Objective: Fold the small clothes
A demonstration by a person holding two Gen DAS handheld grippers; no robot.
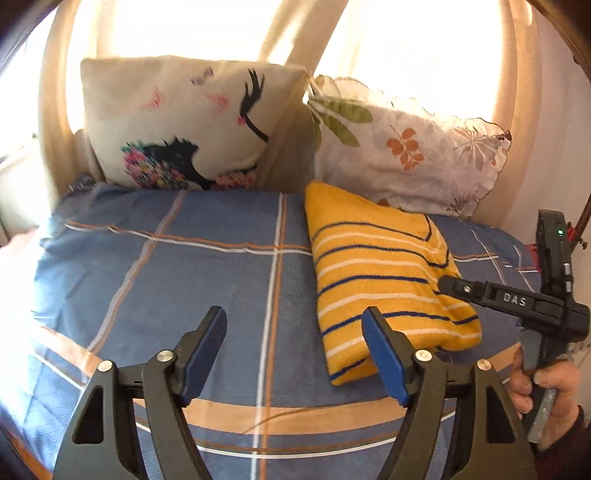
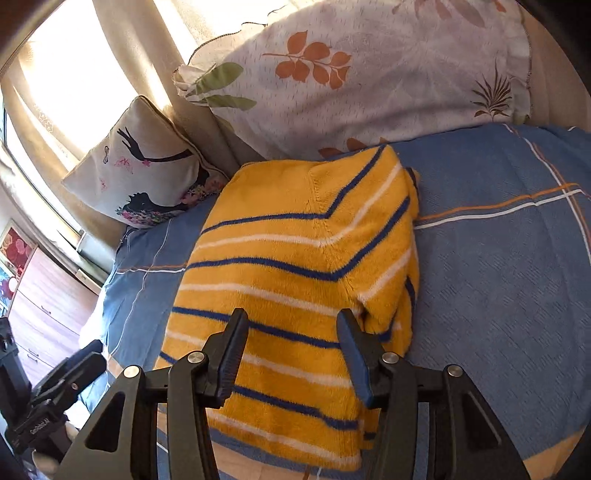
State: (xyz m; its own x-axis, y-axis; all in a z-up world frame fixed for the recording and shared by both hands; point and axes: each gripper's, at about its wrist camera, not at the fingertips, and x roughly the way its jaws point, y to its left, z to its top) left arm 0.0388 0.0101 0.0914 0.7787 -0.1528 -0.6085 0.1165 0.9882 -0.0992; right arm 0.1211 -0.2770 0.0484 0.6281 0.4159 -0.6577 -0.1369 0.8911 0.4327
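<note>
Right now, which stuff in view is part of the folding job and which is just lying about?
Job:
- yellow striped sweater, folded on the bed
- left claw, open, over bare cover beside it
- right claw, open, over the sweater

Lying about:
- blue plaid bed cover
- silhouette cushion
- leaf-print pillow
- curtains
- wooden drawers

A bed under a blue plaid cotton bedspread (image 1: 166, 266) carries a folded yellow fleece striped sweater (image 1: 384, 273), lying near the leaf-printed white pillow (image 1: 417, 162).
</note>
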